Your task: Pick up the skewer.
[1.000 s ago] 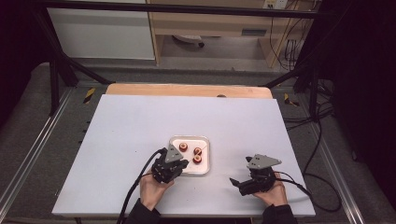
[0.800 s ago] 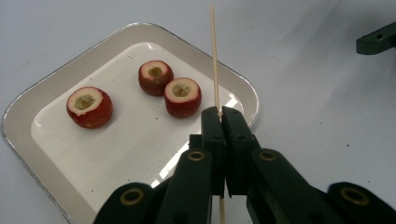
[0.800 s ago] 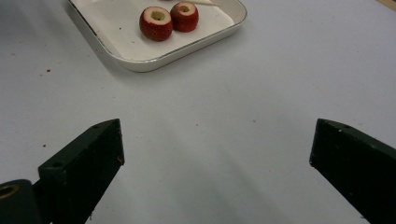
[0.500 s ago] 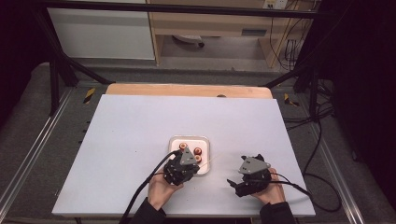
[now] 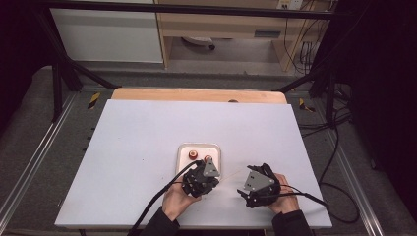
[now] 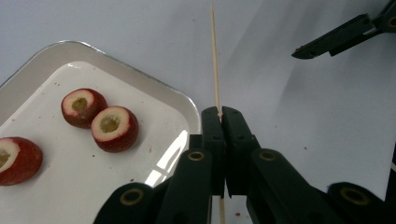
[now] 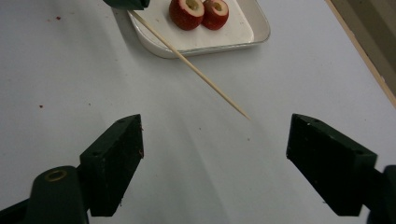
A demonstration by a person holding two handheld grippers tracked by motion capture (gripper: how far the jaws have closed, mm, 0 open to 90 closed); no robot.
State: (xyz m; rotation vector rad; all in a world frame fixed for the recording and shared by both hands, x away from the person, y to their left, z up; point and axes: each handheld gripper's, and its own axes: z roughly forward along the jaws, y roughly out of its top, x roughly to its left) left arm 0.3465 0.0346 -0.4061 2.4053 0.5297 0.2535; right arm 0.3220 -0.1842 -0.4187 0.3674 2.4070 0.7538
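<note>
Two handheld grippers sit low on the white table point(image 5: 147, 147). Left gripper point(image 6: 219, 114) is clamped on a thin wooden skewer point(image 6: 215, 60), pointing toward 12 o'clock in its own view. Right gripper point(image 7: 215, 158) has been closing, jaws apart, nothing between them. White tray point(image 6: 140, 81) at 10 o'clock holds cored red fruit pieces point(image 6: 114, 128).

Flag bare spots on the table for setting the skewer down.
Free: the table left of the tray, everything beyond it, and the right strip. Crowded: the near edge, where the left tool holds the skewer toward the right tool.
</note>
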